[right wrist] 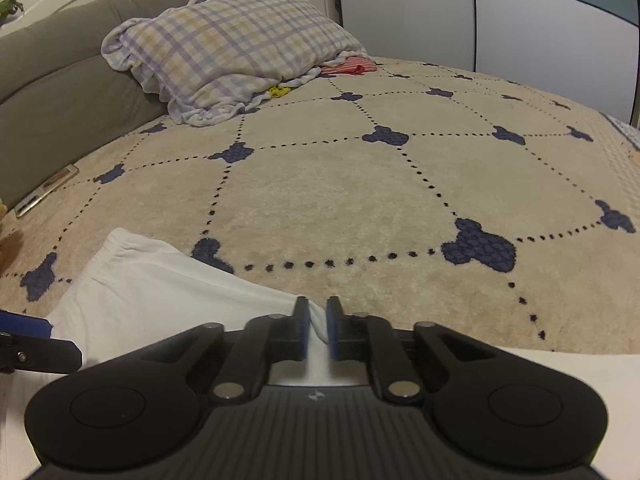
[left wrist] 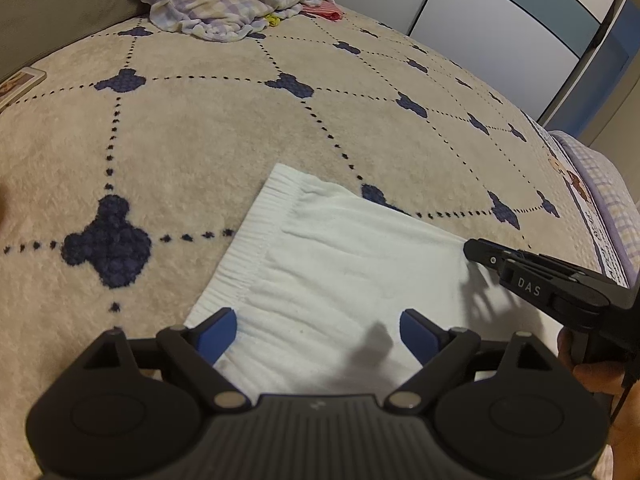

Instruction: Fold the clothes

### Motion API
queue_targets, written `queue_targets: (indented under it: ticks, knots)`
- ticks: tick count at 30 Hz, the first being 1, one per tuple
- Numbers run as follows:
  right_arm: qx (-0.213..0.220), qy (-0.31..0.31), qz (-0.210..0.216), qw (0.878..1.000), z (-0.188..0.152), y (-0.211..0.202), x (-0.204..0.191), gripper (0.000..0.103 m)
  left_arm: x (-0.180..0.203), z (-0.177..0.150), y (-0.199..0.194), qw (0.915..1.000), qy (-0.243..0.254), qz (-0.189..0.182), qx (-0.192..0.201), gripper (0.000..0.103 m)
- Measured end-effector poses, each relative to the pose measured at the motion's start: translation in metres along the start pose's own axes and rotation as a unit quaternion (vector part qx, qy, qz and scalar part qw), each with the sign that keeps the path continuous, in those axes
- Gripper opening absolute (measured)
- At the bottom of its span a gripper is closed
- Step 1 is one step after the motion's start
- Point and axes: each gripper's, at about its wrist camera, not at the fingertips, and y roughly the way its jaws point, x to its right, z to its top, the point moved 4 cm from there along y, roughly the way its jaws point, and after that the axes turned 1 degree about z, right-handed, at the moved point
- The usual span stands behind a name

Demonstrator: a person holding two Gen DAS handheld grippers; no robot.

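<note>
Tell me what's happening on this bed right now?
A person holding a gripper in each hand is folding a white garment spread on a beige blanket. The right gripper is shut on the garment's edge. The left gripper hangs open over the elastic waistband end, not gripping. A checked pillow lies at the headboard.

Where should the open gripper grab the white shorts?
Probably the near corner of the ribbed waistband on the white shorts, coming from above. The left gripper hangs open there; the right gripper already pinches the opposite edge.
</note>
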Motion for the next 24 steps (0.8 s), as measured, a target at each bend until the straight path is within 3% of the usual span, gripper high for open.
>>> queue_targets:
  ticks: [11, 16, 24]
  knots:
    - [-0.013, -0.062, -0.058, 0.996, 0.019, -0.039, -0.028, 0.005, -0.010, 0.009, -0.016, 0.9967, -0.059, -0.055, 0.013, 0.087]
    - [-0.027, -0.074, -0.070, 0.994, 0.014, -0.051, -0.040, 0.005, -0.017, 0.008, -0.019, 0.9950, -0.077, -0.064, 0.008, 0.087]
    - [-0.023, -0.067, -0.079, 0.994, 0.003, -0.091, -0.055, 0.005, -0.025, 0.011, -0.026, 0.9876, -0.113, -0.109, 0.006, 0.087]
